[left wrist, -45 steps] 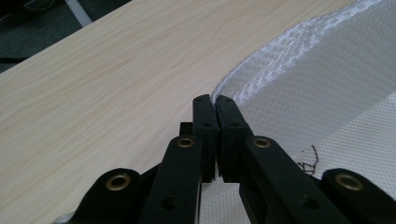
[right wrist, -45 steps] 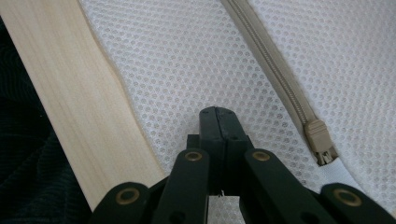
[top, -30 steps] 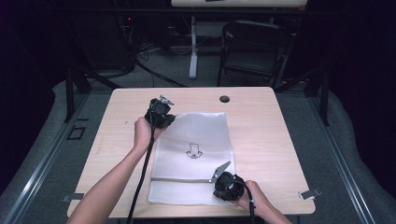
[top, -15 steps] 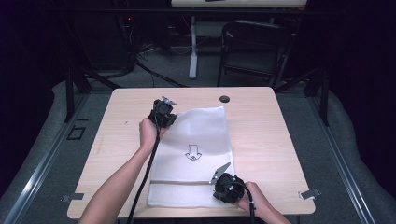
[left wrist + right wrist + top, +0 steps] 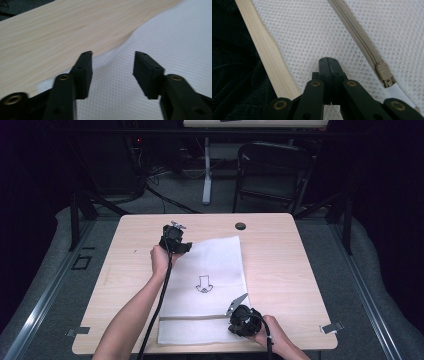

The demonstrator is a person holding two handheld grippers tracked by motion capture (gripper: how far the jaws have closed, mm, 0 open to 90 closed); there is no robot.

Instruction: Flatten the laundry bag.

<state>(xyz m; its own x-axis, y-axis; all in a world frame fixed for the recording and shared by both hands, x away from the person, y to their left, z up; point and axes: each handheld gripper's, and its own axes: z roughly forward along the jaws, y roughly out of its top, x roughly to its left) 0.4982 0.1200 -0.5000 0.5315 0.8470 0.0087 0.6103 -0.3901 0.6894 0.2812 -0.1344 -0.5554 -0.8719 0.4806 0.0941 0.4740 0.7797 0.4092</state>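
A white mesh bag [image 5: 210, 265] lies flat on the wooden table [image 5: 295, 270]. It has a small arrow print [image 5: 204, 284], and a beige zipper [image 5: 195, 318] runs across near its front end. My left gripper [image 5: 175, 241] is at the bag's far left corner. In the left gripper view it [image 5: 112, 62] is open, straddling the bag's [image 5: 162, 37] lifted edge. My right gripper [image 5: 239, 317] rests on the near right part of the bag. It [image 5: 328, 61] is shut, tip down on the mesh [image 5: 312, 30], beside the zipper pull [image 5: 384, 72]; no fabric shows between the jaws.
A black round grommet [image 5: 240, 226] sits in the tabletop at the back. Metal clips [image 5: 330, 327] stick out at the table's front corners. A dark chair [image 5: 272, 170] and cables stand on the floor behind the table.
My left gripper has edged slightly farther along the bag's far left corner. The right gripper has stayed put.
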